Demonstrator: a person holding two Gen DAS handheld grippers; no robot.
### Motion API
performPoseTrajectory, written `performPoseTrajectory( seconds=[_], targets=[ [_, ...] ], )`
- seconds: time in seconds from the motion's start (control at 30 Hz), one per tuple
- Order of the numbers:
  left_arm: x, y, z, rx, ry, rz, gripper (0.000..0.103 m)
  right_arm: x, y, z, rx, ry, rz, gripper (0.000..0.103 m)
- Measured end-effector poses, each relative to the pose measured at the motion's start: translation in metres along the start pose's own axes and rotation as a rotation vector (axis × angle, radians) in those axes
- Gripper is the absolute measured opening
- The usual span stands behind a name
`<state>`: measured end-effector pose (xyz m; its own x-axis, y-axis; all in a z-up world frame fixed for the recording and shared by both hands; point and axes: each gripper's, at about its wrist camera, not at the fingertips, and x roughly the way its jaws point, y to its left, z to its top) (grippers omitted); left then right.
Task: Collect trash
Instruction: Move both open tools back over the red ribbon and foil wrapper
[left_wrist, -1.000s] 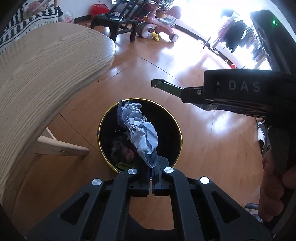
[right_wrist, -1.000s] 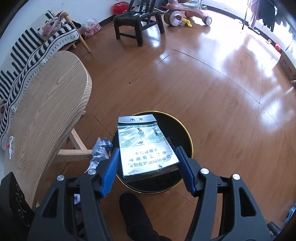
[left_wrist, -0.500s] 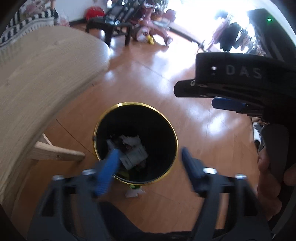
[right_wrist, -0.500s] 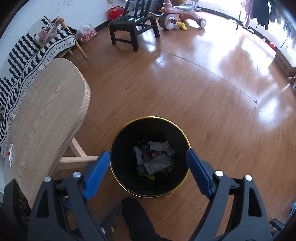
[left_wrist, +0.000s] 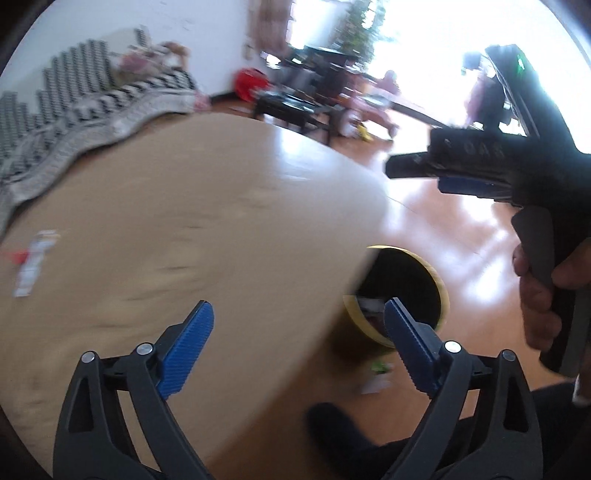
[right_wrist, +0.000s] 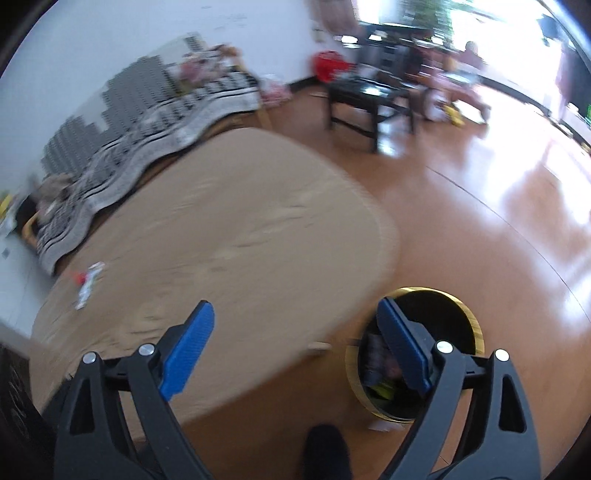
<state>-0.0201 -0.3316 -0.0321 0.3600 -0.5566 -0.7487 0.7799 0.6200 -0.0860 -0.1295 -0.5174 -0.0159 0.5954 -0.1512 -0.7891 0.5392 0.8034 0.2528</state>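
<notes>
The black bin with a gold rim (left_wrist: 441, 280) (right_wrist: 469, 317) stands on the floor beside the round wooden table (left_wrist: 184, 221) (right_wrist: 221, 229), with crumpled trash inside. My left gripper (left_wrist: 297, 328) hangs over the table edge, its jaws opening wide with nothing between them. My right gripper (right_wrist: 293, 328) is likewise over the table edge, jaws opening and empty; in the left wrist view it shows at the right (left_wrist: 417, 173), held by a hand (left_wrist: 535, 295). A white and red wrapper (left_wrist: 31, 258) (right_wrist: 86, 282) lies on the far left of the table. Both views are blurred.
Small scraps (left_wrist: 376, 376) (right_wrist: 380, 424) lie on the floor by the bin's base. A dark foot (left_wrist: 332, 424) (right_wrist: 325, 446) is near the bottom. A striped blanket (right_wrist: 129, 147), a black chair (right_wrist: 369, 99) and toys stand behind the table on the wooden floor.
Both grippers opened; the blue tissue and the cigarette pack dropped into the bin. Both then rose and swung left, from above the bin toward the table top.
</notes>
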Motion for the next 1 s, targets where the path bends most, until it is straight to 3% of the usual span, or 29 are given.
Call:
performPoseTrajectory(
  seconds=[0.23,0.4,0.57,0.77,0.9,1.0],
  targets=[
    [-0.067,0.123,-0.043,-0.111,-0.054,0.241,0.093,0.025,0.137,-0.006,-0.176,0.025,0.119,0.087],
    [-0.103,0.198,-0.069,-0.3,-0.079,0.29,0.093,0.054,0.224,-0.023,-0.26,0.066,0.163,0.087],
    [-0.122,0.238,-0.099,-0.328,-0.063,0.407,0.093,0.075,0.291,-0.042,-0.344,0.083,0.169,0.087],
    [-0.131,0.283,-0.117,-0.426,-0.033,0.462,0.093,0.111,0.356,-0.054,-0.402,0.096,0.158,0.087],
    [-0.129,0.303,-0.12,-0.495,-0.032,0.446,0.093,0.14,0.379,-0.047,-0.375,0.111,0.157,0.087],
    [-0.118,0.317,-0.12,-0.504,-0.025,0.485,0.093,0.166,0.396,-0.039,-0.354,0.121,0.143,0.087]
  ],
)
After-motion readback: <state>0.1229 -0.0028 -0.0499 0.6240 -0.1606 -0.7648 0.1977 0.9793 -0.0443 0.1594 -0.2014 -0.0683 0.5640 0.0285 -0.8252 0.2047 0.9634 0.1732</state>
